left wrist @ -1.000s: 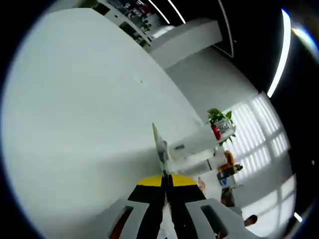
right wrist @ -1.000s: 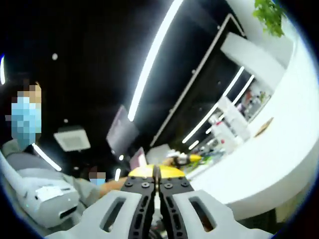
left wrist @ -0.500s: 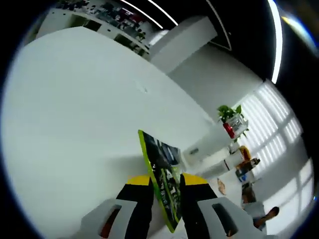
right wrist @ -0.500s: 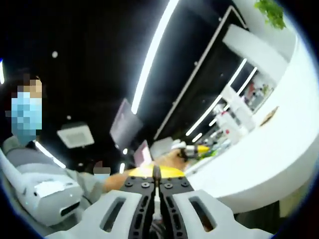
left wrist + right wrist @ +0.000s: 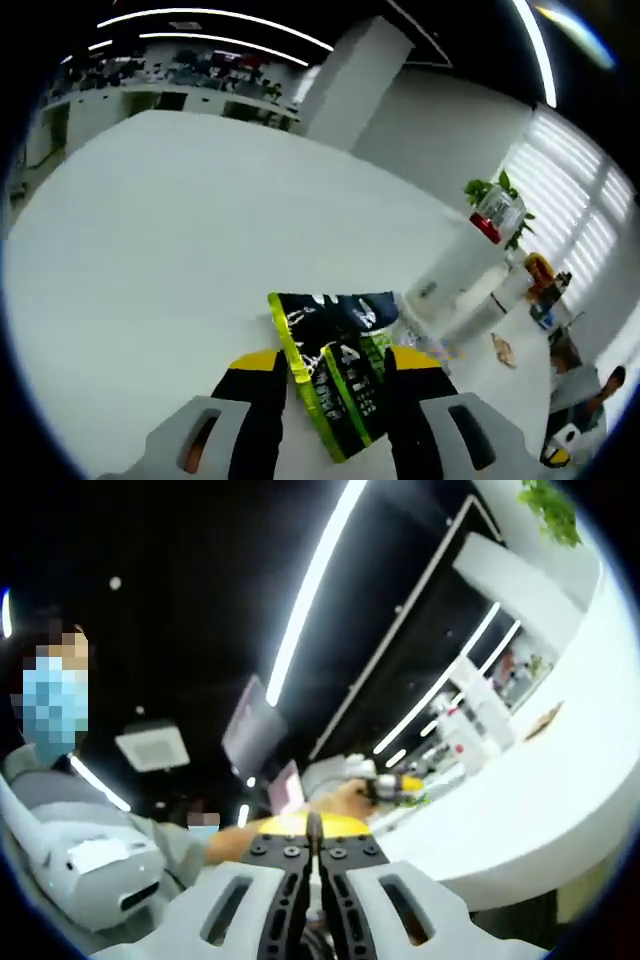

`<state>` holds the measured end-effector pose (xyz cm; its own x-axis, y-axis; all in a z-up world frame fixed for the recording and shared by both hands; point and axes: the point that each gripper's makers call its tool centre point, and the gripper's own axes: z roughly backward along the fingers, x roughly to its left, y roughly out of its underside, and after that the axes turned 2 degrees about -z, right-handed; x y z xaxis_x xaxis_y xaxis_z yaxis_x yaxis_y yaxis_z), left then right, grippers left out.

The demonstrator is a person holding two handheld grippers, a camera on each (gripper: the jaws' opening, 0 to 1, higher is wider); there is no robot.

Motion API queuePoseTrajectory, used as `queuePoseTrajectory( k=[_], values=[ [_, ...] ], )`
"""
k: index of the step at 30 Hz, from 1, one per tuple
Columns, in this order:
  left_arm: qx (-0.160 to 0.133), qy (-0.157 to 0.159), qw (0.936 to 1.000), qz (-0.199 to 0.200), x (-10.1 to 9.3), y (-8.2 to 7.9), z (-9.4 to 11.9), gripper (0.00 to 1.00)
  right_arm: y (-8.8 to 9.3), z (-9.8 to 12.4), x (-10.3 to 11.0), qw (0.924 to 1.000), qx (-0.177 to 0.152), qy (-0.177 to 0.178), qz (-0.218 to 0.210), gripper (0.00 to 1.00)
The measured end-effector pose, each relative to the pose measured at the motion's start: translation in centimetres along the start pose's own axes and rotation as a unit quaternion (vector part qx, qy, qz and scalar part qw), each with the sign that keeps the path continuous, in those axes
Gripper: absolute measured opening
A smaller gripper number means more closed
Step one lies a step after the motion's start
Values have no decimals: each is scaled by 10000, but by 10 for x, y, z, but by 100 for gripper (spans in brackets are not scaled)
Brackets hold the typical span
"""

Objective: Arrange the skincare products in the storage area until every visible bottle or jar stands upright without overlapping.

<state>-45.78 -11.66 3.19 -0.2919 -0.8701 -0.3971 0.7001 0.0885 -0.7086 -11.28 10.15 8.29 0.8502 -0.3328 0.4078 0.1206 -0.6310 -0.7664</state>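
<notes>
Left gripper view: left gripper (image 5: 333,372) jaws apart around one black-and-green packet (image 5: 336,368), print unreadable; right gripper (image 5: 313,848) jaws together.

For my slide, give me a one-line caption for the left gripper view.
Left gripper straddling a black-and-green sachet above a white table, jaws apart.

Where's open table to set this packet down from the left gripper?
The white table is bare left of and beyond the green-black packet between the left gripper jaws. It's crowded at right, around the white container and plant.
</notes>
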Motion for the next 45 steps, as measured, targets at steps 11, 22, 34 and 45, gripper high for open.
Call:
queuePoseTrajectory(
  k=[11,22,34,45],
  values=[
    [-1045,-132,9938,-343,8,-35,29,20,-1,2,-3,9999,-1,79,91,0],
    [-2372,1021,9653,-383,-41,-47,92,19,-5,6,-6,9991,-13,215,363,0],
    [-3432,3770,8557,-884,-125,12,209,19,-36,-6,6,9933,-147,301,1107,0],
    [-4150,4300,7838,-1686,-159,64,282,52,-41,-46,21,9807,128,74,1949,11]
  ],
)
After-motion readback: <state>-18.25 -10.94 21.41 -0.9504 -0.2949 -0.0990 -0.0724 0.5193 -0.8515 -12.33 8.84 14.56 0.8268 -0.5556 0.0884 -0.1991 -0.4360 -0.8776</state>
